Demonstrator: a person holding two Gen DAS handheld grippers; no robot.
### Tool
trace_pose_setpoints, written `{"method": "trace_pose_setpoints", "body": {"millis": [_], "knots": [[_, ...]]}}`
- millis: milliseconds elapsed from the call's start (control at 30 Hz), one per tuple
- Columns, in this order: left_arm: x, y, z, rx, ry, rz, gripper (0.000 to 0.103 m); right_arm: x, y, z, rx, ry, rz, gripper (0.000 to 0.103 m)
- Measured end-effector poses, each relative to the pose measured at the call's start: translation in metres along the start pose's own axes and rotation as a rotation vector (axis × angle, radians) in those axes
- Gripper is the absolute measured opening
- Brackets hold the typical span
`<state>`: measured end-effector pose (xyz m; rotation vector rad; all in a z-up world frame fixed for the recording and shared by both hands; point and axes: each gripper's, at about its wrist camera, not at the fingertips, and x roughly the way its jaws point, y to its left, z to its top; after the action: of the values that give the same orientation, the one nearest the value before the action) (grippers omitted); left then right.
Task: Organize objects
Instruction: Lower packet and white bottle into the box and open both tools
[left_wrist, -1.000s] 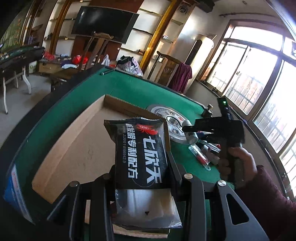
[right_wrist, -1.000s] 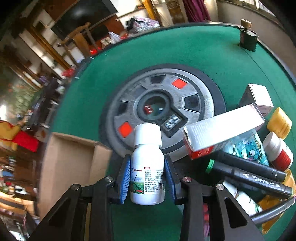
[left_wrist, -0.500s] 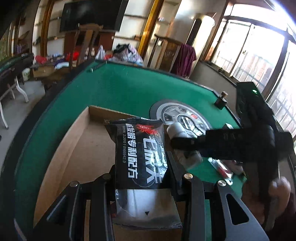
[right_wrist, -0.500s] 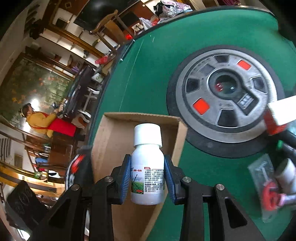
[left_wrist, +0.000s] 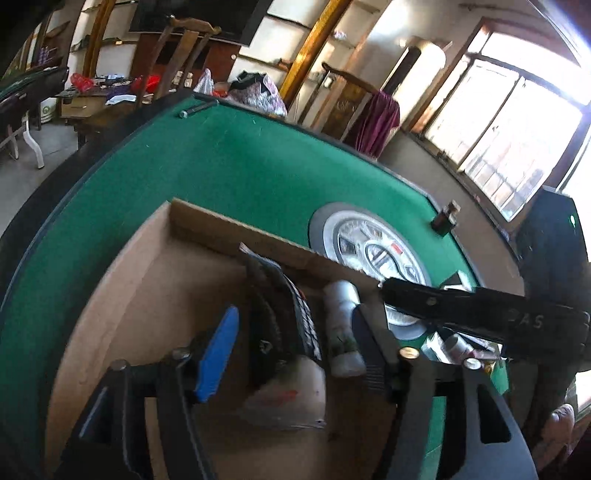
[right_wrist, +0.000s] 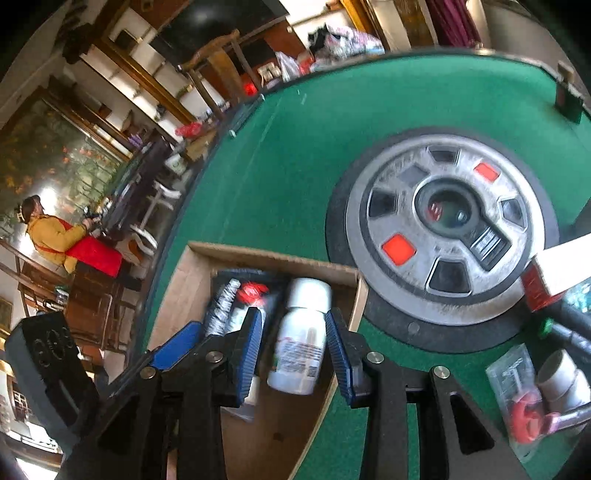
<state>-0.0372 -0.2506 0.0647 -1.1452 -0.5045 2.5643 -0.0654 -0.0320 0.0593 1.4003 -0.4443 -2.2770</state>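
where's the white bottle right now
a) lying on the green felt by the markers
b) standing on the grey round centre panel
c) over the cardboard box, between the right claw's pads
c: the white bottle sits tilted between the right claw pads, over the cardboard box, beside the black packet.

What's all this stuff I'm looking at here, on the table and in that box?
cardboard box: one, brown, on the green table, left of the dial
black packet: one, black with red print, inside the box
white bottle: one, white, inside the box beside the packet
green table: one, green felt
round dial: one, grey with red tiles, set in the table's middle
clear pouch: one, red item inside, on the felt at right
left gripper: fingers have just been opening, apart around the packet
right gripper: fingers have just been opening, either side of the bottle
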Motion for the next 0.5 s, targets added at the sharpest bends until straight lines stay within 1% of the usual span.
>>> {"method": "trace_pose_setpoints", "body": {"millis": [67, 133, 233, 267, 333, 433, 500], "knots": [[-0.009, 0.013, -0.002, -0.047, -0.036, 0.030, 0.072, -0.015, 0.001, -0.002, -0.015, -0.040, -0.010, 0.047], [-0.013, 0.032, -0.007, -0.129, -0.037, 0.051, 0.072, -0.027, 0.002, -0.004, -0.023, -0.067, -0.013, 0.052], [-0.016, 0.049, -0.020, -0.209, -0.015, 0.098, 0.072, -0.038, 0.002, -0.010, -0.027, -0.092, -0.010, 0.054], [-0.019, 0.049, -0.023, -0.217, -0.018, 0.106, 0.072, -0.042, 0.001, -0.013, -0.025, -0.094, -0.006, 0.055], [-0.027, 0.048, -0.032, -0.241, -0.035, 0.147, 0.072, -0.047, -0.006, -0.018, -0.010, -0.091, 0.006, 0.055], [-0.030, 0.053, -0.043, -0.314, -0.034, 0.148, 0.072, -0.057, -0.018, -0.027, 0.008, -0.087, 0.027, 0.055], [-0.032, 0.054, -0.044, -0.318, -0.036, 0.155, 0.072, -0.065, -0.026, -0.034, 0.015, -0.095, 0.034, 0.055]]}}
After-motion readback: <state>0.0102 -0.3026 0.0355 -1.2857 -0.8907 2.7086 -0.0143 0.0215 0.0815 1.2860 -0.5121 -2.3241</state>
